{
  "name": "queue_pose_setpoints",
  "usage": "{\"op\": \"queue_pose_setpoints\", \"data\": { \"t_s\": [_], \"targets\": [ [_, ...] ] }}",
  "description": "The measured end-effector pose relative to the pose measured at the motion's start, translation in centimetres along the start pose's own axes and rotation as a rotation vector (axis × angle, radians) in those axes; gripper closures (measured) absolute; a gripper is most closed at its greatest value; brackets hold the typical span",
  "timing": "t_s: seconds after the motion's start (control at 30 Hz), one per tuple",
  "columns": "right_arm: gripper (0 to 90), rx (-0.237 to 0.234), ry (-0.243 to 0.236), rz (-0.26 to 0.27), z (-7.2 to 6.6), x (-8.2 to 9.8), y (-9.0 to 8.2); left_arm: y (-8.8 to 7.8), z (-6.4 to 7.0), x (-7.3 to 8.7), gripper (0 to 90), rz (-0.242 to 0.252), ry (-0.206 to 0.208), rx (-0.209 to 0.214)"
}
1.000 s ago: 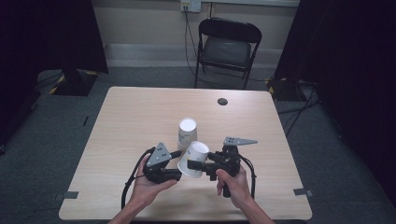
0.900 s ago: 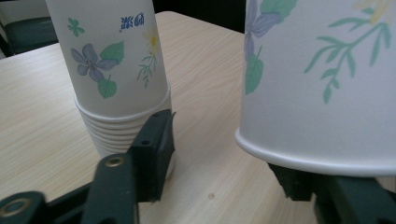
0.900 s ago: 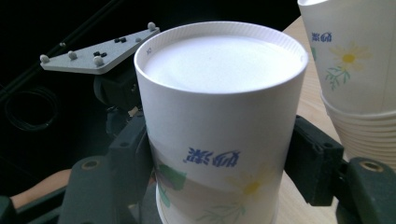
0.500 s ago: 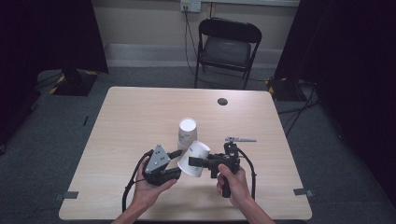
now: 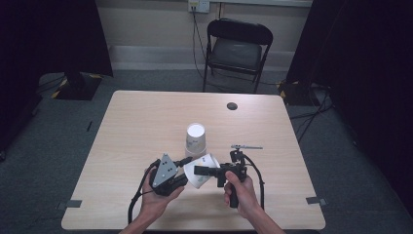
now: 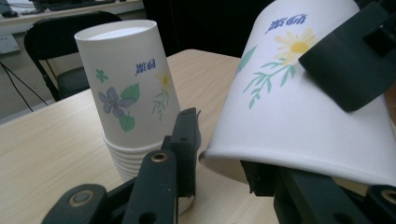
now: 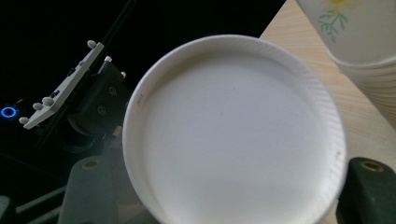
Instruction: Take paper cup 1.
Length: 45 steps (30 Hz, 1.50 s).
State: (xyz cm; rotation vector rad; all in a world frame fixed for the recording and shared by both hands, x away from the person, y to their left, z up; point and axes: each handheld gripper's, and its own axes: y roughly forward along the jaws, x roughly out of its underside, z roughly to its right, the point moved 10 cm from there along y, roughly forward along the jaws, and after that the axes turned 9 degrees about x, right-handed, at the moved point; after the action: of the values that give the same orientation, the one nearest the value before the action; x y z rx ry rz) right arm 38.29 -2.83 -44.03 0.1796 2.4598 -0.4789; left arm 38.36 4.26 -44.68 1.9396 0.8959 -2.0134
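Right gripper (image 5: pixel 200 170) clamped on tilted paper cup (image 5: pixel 200 169); left gripper (image 5: pixel 186 163) jaws closing at cup rim, pads not pressing. Inverted cup stack (image 5: pixel 195 139) mid-desk.

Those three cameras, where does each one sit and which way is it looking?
High view: above the person's side, looking forward and down on the table; both forearms, left gripper and right gripper show.
Left gripper view: rides that gripper, looking along its jaws, which have just been closing around the held cup's rim, toward the cup stack.
Right gripper view: rides that gripper, facing the held cup's flat bottom.
Shared: all show the held cup and the stack.
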Motion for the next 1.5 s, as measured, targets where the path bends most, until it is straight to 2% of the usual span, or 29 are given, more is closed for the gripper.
{"op": "queue_pose_setpoints", "data": {
  "t_s": [0.27, 0.37, 0.43, 0.5, 0.93, 1.17, 1.27, 1.5],
  "targets": [
    [32.4, -0.014, 0.026, -0.018, 0.1, 0.2, 0.0, 0.1, 0.1, 0.0, 71.4, 0.000, 0.035, -0.004],
    [32.0, -0.017, 0.026, -0.019, 0.1, 0.1, 0.0, 0.0, -0.1, 0.0, 75.0, 0.008, 0.009, 0.009],
    [31.3, -0.015, 0.023, -0.015, 0.2, 0.1, 0.0, 0.0, 0.0, 0.0, 78.3, 0.006, 0.012, 0.010],
    [29.3, -0.004, 0.012, -0.019, 0.4, 0.1, 0.0, 0.1, 0.3, 0.1, 79.6, -0.010, 0.033, 0.015],
    [22.6, 0.027, -0.041, 0.025, 0.7, -0.1, -0.4, 0.2, 0.7, 0.4, 83.9, -0.037, 0.047, 0.041],
    [19.7, 0.049, -0.054, 0.033, 0.9, -0.1, -0.6, 0.1, 0.4, 0.7, 84.8, -0.052, 0.023, 0.050],
    [19.6, 0.056, -0.067, 0.025, 0.9, 0.0, -0.7, 0.2, 0.4, 0.8, 85.1, -0.061, 0.008, 0.070],
    [18.6, 0.071, -0.096, 0.009, 1.0, 0.5, -1.0, 0.2, 0.5, 1.0, 85.0, -0.074, 0.017, 0.092]
  ]
}}
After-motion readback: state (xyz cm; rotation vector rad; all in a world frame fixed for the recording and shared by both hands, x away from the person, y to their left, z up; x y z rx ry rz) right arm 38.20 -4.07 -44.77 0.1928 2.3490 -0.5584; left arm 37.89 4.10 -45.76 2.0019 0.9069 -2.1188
